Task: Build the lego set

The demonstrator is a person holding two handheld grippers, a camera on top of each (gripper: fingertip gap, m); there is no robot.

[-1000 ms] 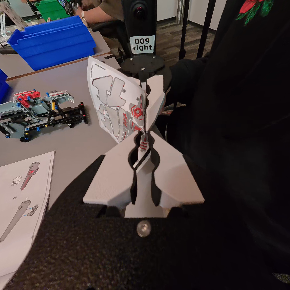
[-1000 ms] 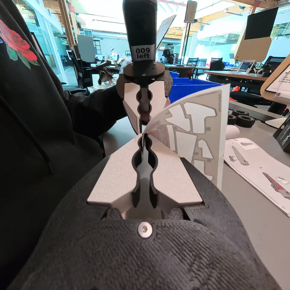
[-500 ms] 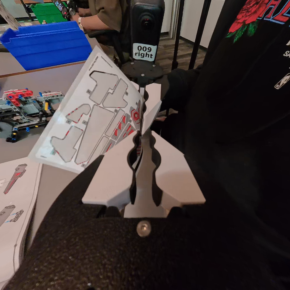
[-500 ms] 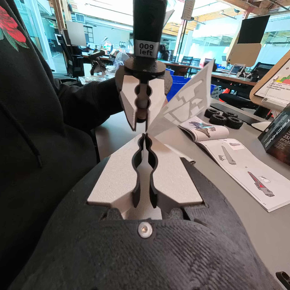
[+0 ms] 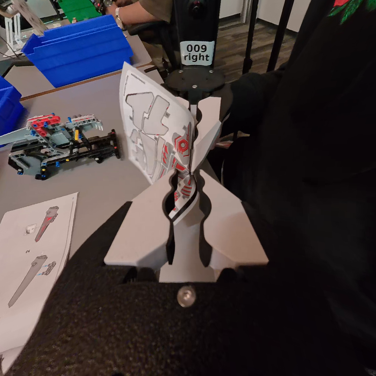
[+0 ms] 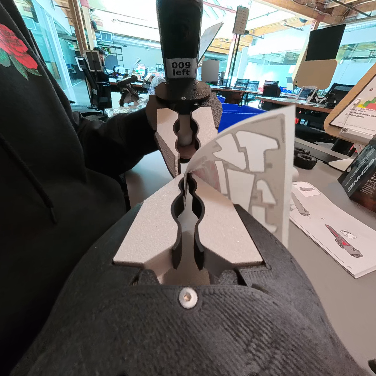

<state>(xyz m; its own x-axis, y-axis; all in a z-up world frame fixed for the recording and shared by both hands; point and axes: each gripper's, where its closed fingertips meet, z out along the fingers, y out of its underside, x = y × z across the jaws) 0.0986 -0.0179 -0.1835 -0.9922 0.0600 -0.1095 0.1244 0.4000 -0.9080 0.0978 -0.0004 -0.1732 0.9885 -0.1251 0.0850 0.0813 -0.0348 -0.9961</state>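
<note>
A white sticker sheet with grey and red decals stands upright on edge between my two grippers. My right gripper is shut on the sheet's edge; the sheet's plain back curls off to its right. It also shows in the left wrist view, pointing at me. My left gripper meets it tip to tip, jaws slightly apart, with the sheet's lower corner curling loosely between them. It also shows in the right wrist view. A partly built grey, black and red lego model lies on the grey table.
An open instruction booklet lies at the near left and shows in the right wrist view. Blue bins stand at the back. Black tyres and a dark box sit to the right. A person in a black hoodie is close by. Only a small space, under 4 cm, lies between the two pairs of fingers.
Half a second ago the sheet had swung out flat toward the model. It now stands upright again, as it did one second ago. Both grippers stay tip to tip.
</note>
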